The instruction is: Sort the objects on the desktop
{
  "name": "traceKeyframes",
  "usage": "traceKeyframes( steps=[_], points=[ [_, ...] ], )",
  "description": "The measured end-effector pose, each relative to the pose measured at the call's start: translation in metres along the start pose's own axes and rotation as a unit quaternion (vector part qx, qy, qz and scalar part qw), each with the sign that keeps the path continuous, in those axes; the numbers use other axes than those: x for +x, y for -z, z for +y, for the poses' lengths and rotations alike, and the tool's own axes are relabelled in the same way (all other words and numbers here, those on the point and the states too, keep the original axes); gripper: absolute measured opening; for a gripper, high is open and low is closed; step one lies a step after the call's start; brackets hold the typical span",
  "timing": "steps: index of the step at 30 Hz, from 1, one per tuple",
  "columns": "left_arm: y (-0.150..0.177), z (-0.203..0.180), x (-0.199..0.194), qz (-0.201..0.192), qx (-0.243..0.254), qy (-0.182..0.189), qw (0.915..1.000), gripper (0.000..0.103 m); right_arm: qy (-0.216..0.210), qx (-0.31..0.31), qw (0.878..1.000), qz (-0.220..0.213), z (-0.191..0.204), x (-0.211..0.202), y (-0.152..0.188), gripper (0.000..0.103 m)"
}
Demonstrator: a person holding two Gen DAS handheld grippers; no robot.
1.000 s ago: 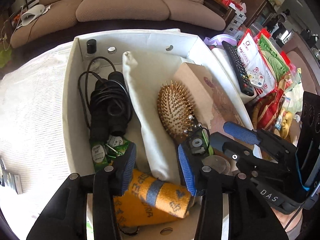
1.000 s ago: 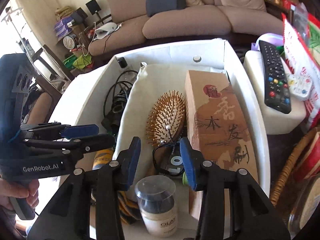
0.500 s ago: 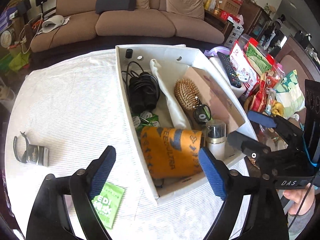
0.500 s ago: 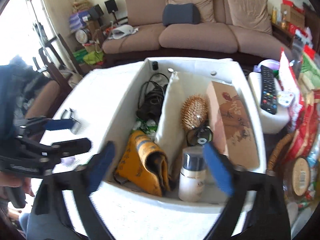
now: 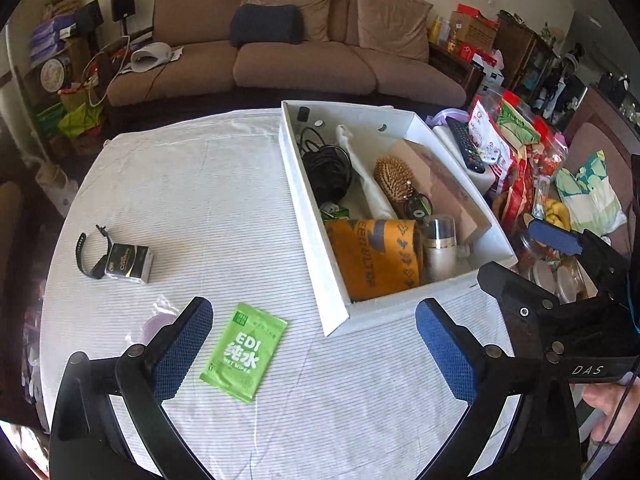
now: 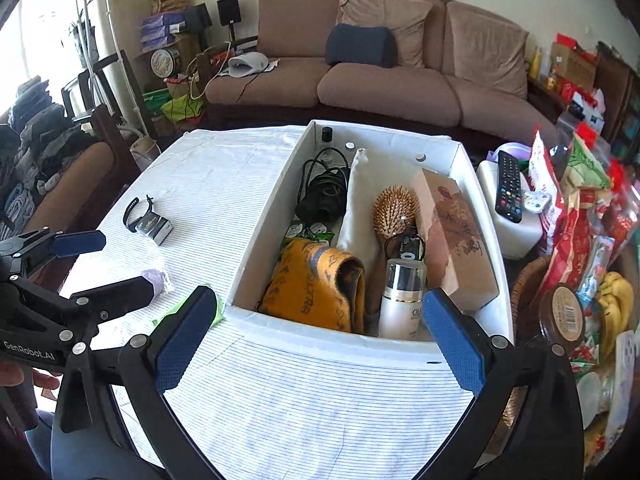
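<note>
Both claws have pulled back out of the white storage box (image 5: 400,312) since a second ago; then they were low over the orange towel and the cream bottle, pads close together, now they hang back over the tablecloth with pads spread wide.

Left wrist view: my left gripper (image 5: 316,344) is released, holding nothing. Green wet-wipes packet (image 5: 244,354) lies flat on the cloth between the two pads, nearer the left pad, just in front of it. Its long axis runs roughly away from me, tilted a little right. Box sits right of it, near corner close to the packet. Further left, well apart: black wristband (image 5: 90,254) touching a small dark carton (image 5: 130,263). A clear bag with something purple (image 5: 154,322) lies just beyond my left pad. Right gripper (image 5: 532,256) shows at the right edge, also spread.

Right wrist view: my right gripper (image 6: 316,336) is released, empty, facing the box's near wall; towel (image 6: 316,286) and cream bottle (image 6: 402,300) inside. Packet only peeks out behind its left pad.

Left claw is nearer the packet; I judge it takes it.
</note>
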State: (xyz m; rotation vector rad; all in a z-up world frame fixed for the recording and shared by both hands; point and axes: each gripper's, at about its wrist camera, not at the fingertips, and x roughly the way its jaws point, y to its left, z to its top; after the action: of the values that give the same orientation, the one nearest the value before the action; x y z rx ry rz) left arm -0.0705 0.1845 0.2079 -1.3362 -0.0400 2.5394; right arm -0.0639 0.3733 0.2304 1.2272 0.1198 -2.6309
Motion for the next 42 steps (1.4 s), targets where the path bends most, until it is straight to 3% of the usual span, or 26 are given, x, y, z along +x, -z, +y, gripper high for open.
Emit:
traceKeyframes(
  steps=[9,19,29,42],
  points=[
    [0.038,0.025,-0.031,-0.014,-0.011,-0.022,0.9996,0.103,-0.012,-0.016,1.0,-0.012,0.041,-0.025,0.021,0.103],
    [0.091,0.081,-0.033,-0.027,-0.059,-0.053,0.9965,0.103,-0.044,-0.012,0.999,-0.011,0.077,-0.014,0.057,0.103],
    [0.149,0.155,0.0,0.002,-0.098,-0.085,0.9916,0.103,-0.082,-0.016,0.996,0.007,0.127,0.031,0.097,0.103],
    [0.18,0.21,0.04,0.017,-0.113,-0.088,0.9895,0.103,-0.087,0.006,0.995,0.047,0.183,0.115,0.136,0.103]
  ],
)
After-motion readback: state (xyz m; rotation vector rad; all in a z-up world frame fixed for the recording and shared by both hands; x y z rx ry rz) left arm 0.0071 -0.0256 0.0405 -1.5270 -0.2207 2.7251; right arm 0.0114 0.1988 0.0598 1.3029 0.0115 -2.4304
